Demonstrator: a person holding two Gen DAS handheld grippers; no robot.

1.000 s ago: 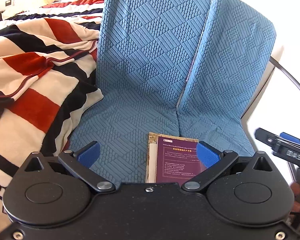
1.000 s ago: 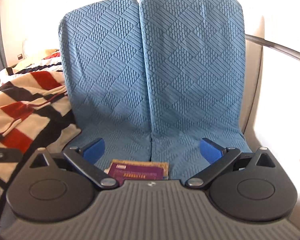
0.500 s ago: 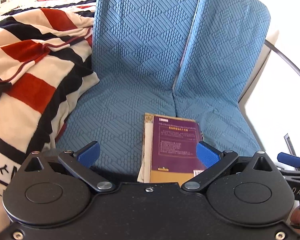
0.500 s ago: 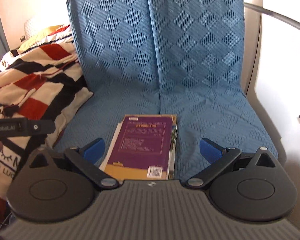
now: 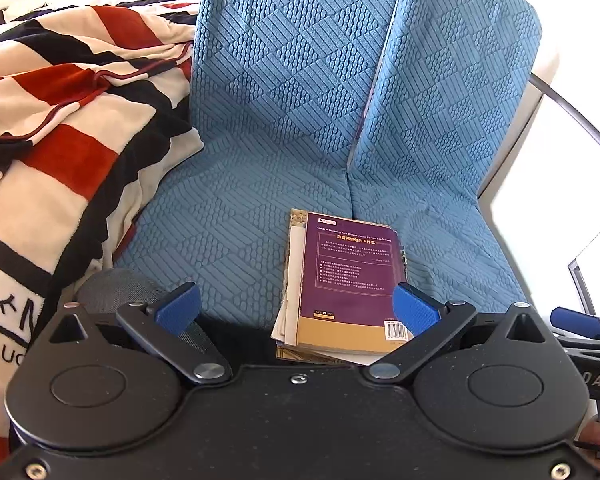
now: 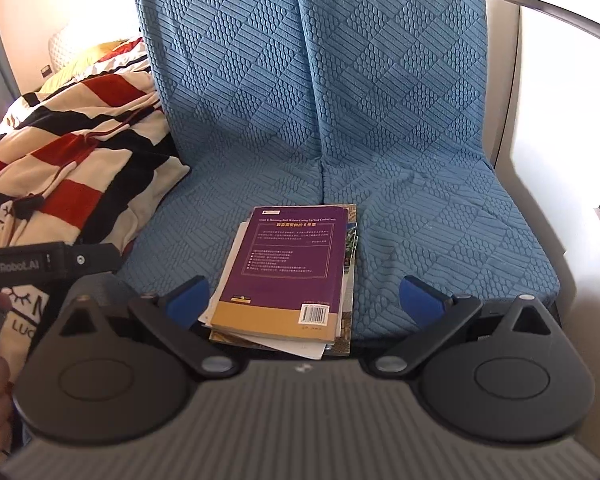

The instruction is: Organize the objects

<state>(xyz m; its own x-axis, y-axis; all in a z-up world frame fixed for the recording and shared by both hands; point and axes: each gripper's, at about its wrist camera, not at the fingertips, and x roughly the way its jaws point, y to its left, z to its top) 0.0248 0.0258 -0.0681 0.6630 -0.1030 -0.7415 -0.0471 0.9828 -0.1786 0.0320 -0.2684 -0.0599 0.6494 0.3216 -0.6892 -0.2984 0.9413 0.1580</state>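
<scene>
Hand-held gripper (image 6: 306, 300) (fingers spread), above books (image 6: 288, 272)

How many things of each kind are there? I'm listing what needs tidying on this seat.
Books or booklets in the stack: at least 3, exact count hidden under the purple book
Striped blankets: 1
Blue seat covers: 2
Claws, both open: 2, left claw and right claw
Total: at least 8

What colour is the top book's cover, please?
Purple with an ochre band; clearest in the right wrist view.
</scene>
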